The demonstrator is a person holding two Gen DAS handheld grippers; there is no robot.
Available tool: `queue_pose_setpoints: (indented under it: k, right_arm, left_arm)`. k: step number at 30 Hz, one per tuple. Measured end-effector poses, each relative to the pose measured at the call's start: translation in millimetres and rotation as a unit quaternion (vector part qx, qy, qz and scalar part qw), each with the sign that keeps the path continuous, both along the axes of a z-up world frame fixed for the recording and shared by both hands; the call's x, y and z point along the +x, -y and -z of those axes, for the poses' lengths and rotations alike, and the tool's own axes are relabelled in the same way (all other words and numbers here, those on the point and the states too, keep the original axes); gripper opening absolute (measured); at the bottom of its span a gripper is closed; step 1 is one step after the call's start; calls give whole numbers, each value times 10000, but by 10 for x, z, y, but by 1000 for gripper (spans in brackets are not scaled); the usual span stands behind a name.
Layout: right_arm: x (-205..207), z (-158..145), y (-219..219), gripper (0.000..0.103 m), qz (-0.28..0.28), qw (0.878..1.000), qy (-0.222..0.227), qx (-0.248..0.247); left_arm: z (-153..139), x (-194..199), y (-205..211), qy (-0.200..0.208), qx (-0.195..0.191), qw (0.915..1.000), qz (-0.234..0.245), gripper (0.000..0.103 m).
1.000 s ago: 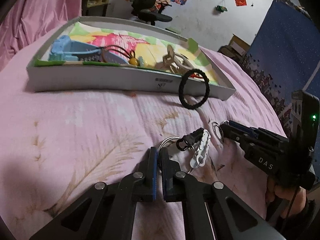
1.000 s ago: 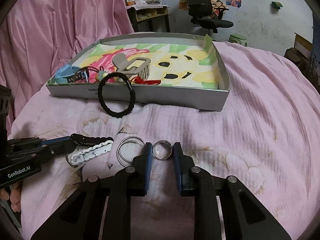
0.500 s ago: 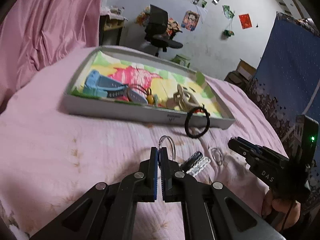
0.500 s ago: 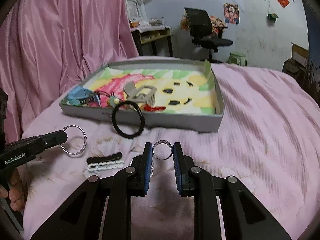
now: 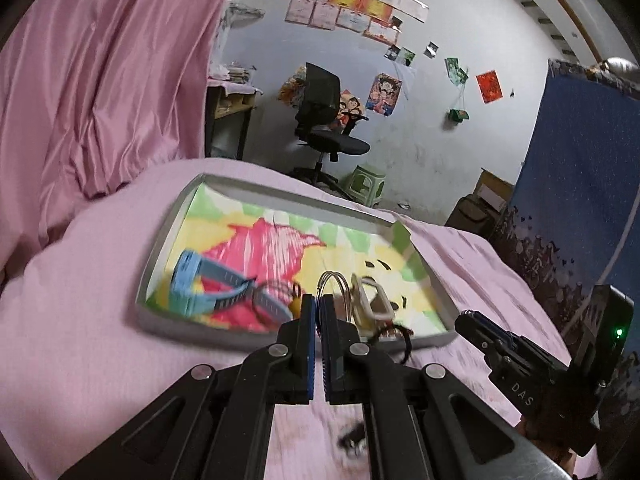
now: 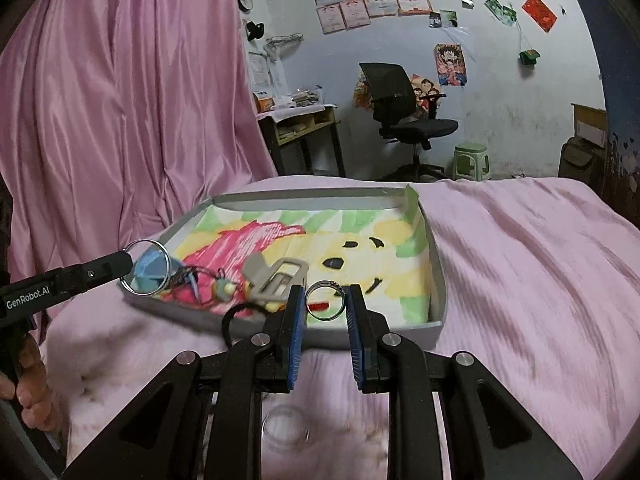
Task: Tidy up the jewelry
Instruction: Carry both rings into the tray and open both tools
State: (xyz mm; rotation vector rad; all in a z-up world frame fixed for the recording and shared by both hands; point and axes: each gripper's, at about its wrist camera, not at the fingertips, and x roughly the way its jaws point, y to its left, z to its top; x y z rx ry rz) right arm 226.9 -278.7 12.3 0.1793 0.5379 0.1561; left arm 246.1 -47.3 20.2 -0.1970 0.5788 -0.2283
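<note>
Both rings to be carried past the tray wall before release: left claw pinched on wire bangle over tray; right claw clamped on small ring at near wall.

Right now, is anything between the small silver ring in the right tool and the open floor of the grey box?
Nothing visible: the small silver ring in the right tool hangs over the grey box, above bare floor.
</note>
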Motion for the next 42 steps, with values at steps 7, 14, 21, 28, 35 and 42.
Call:
queue_pose_setpoints:
  k: [7,14,21,28,35,42]
  right_arm:
    - [303,86,-91,19,-44,9996,-225,-143]
    - [501,224,-126,19,2,9975,-687,-165]
    - [600,330,-127,19,58,9946,-1018,-174]
    - [585,339,-104,20,23,9945,-1041,-123]
    - [542,301,-81,26,46,9957,-924,-54]
    - [337,122,-72,39,126,9989,-424,-121]
  left_arm:
    - [103,381,98,-239,77,9997,55,3]
    - [263,646,120,-702,159,9974,11,3]
    - [422,760,192,-1237,381,9915,116,3]
    - [470,743,190,-1360,388,9898,156,4]
    - [458,675,131,-1321,297,9906,176,4]
    - [345,484,84,-1031,275,9941,200,25]
